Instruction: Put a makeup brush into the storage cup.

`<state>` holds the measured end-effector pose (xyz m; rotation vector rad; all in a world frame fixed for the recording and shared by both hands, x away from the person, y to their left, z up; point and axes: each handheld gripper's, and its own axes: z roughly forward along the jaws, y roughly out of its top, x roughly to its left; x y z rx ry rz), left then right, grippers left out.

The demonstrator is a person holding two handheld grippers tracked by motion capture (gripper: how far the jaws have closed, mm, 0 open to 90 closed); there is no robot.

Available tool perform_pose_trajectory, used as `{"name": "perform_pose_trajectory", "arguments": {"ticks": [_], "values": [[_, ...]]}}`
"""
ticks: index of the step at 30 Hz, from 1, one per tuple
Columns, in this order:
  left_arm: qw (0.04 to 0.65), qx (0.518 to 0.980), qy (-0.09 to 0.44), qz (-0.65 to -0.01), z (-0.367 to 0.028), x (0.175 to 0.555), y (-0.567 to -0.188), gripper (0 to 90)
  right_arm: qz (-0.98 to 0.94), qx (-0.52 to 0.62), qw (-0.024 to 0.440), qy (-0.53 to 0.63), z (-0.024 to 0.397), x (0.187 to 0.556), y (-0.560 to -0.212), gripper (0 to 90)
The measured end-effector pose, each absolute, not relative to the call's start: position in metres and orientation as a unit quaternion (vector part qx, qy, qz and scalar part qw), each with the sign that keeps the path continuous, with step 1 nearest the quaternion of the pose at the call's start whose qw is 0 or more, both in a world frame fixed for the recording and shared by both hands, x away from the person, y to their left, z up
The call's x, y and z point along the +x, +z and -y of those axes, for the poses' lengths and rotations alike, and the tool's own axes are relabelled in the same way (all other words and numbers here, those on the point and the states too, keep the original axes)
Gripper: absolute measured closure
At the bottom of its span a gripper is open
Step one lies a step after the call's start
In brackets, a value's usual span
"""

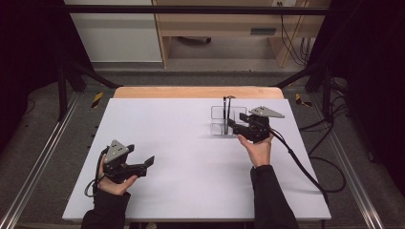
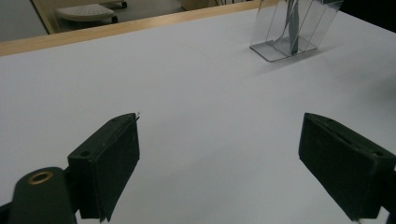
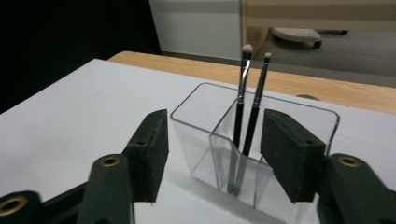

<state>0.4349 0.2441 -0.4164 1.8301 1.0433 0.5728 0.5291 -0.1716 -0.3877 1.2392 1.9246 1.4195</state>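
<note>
A clear plastic holder (image 1: 220, 120) with several compartments stands at the back right of the white table. Two black makeup brushes (image 1: 227, 109) stand in it, bristles up. In the right gripper view the brushes (image 3: 240, 109) lean in the holder (image 3: 196, 135) just beyond my jaws. My right gripper (image 1: 235, 124) is open, right beside the holder; its pads (image 3: 152, 149) press on nothing. My left gripper (image 1: 145, 164) rests open at the front left, over bare table. In the left gripper view the open left gripper (image 2: 219, 158) faces the distant holder (image 2: 292, 32).
The white table top (image 1: 191, 157) has a wooden strip (image 1: 191, 92) along its far edge. A black cable (image 1: 305, 167) trails from the right gripper off the table's right side. Metal frame rails (image 1: 33, 162) run along both sides on the floor.
</note>
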Motion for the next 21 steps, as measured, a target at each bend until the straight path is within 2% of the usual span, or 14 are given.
{"name": "perform_pose_trajectory", "arguments": {"ticks": [13,21], "values": [[0.460,0.744,0.233,-0.424,-0.245,0.435,-0.417,11.1,-0.726,0.421,0.204,0.504,0.177,0.499,-0.388,14.5],[0.456,0.745,0.234,-0.426,-0.245,0.436,-0.418,10.6,-0.728,0.416,0.204,0.505,0.191,0.483,-0.391,9.9]]}}
